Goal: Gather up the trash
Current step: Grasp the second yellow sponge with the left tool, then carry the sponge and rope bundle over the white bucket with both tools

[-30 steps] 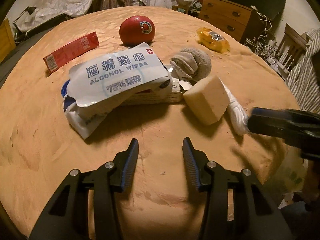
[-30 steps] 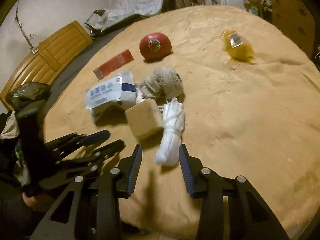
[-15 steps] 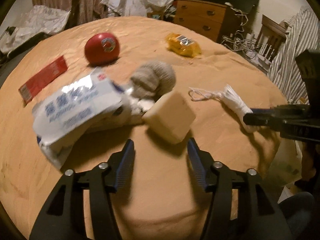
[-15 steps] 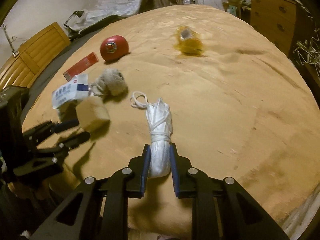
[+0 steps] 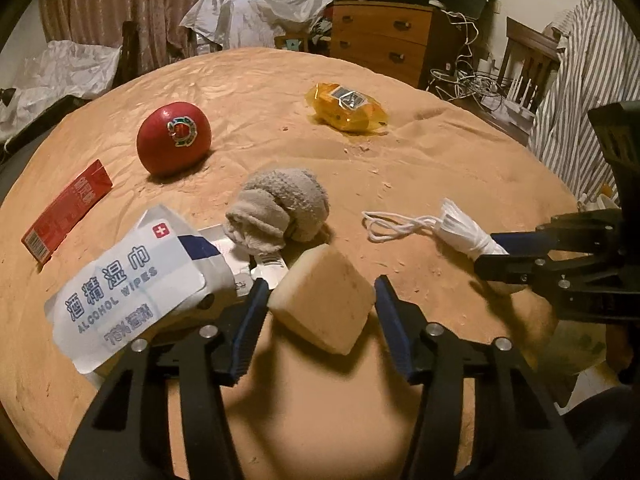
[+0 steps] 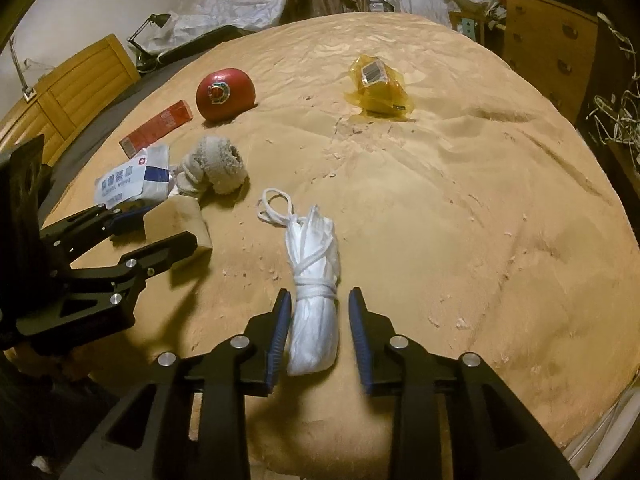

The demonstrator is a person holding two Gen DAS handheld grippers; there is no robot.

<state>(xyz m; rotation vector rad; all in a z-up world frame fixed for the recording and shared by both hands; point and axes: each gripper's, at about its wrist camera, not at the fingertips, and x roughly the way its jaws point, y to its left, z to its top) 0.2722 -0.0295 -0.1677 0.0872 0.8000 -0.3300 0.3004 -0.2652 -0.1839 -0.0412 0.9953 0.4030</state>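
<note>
The sponge block (image 5: 322,298) sat between the fingers of the left gripper (image 5: 318,304). Just left of that claw lay the wipes packet (image 5: 132,280), with the rolled sock (image 5: 280,208) just ahead. Farther ahead to the left lay the ball (image 5: 174,142) and the flat box (image 5: 66,216). The bundled bag (image 6: 314,292) lay between the fingers of the right gripper (image 6: 318,312), the wrapped snack (image 6: 378,88) far ahead on the bedspread (image 6: 480,200).

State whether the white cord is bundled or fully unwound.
Bundled: the white cord is wound into a tied hank; only a short looped end trails loose on the cloth.
</note>
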